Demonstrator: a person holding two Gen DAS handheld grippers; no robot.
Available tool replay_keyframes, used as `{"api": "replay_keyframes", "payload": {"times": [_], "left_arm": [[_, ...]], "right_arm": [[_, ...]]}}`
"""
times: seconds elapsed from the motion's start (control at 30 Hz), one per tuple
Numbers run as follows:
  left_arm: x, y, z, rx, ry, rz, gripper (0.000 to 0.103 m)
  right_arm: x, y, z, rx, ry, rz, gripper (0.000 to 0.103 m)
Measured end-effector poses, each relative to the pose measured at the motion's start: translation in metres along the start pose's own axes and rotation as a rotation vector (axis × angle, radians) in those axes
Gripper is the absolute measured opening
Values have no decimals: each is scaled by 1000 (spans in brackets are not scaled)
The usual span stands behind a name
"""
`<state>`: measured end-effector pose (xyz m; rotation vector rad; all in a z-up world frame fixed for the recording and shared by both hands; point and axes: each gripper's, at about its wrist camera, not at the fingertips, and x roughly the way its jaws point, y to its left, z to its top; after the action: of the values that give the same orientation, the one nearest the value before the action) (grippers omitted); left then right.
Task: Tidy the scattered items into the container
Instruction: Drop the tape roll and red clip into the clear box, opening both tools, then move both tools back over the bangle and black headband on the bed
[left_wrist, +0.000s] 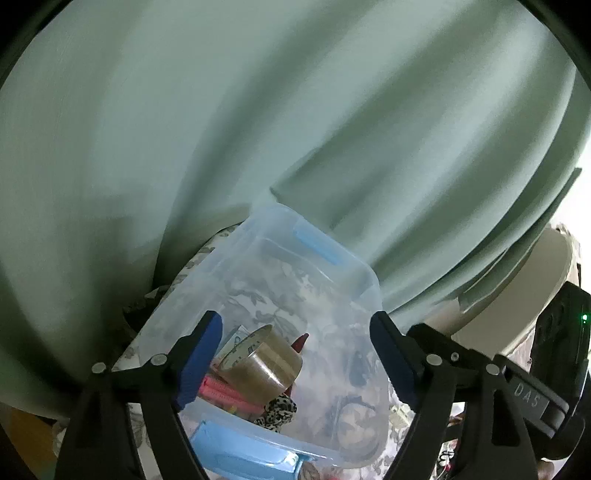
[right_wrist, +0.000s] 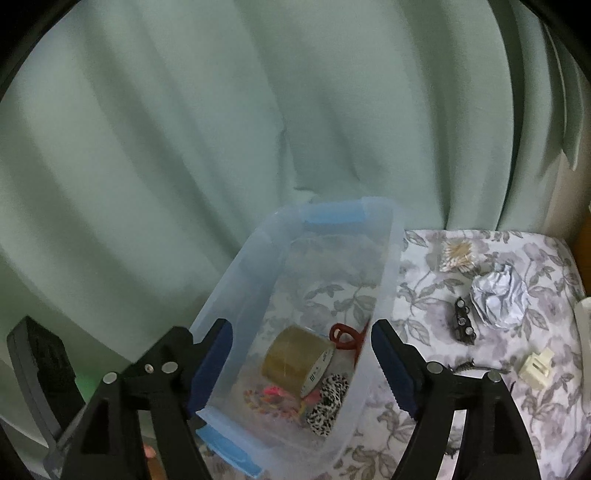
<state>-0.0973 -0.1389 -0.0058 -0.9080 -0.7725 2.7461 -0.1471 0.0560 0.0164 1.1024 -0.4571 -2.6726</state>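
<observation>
Both tools, left (left_wrist: 295, 354) and right (right_wrist: 301, 363), hang released above the clear container (right_wrist: 384, 295); tape roll (right_wrist: 295, 360) inside; crumpled paper (right_wrist: 498, 299) waits on the desk (right_wrist: 417, 435).

Clear container (right_wrist: 258, 280) upright, tape roll (right_wrist: 295, 360) inside; crumpled paper (right_wrist: 498, 299) outside.

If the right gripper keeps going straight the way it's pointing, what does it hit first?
Probably the roll of tape inside the clear container, which sits between the open right gripper; depth is hard to judge.
</observation>
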Motion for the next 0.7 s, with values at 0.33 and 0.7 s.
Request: {"api": "replay_keyframes", "payload": {"times": [0.33,0.7], "left_arm": [[-22,-38,-5,124,-12,40,92],[-37,-86,-26,226,-7,2,96]], "right_arm": [[-46,-31,-15,87,-72,-7,103],[-89,-79,-50,174,-170,-22,103]]}}
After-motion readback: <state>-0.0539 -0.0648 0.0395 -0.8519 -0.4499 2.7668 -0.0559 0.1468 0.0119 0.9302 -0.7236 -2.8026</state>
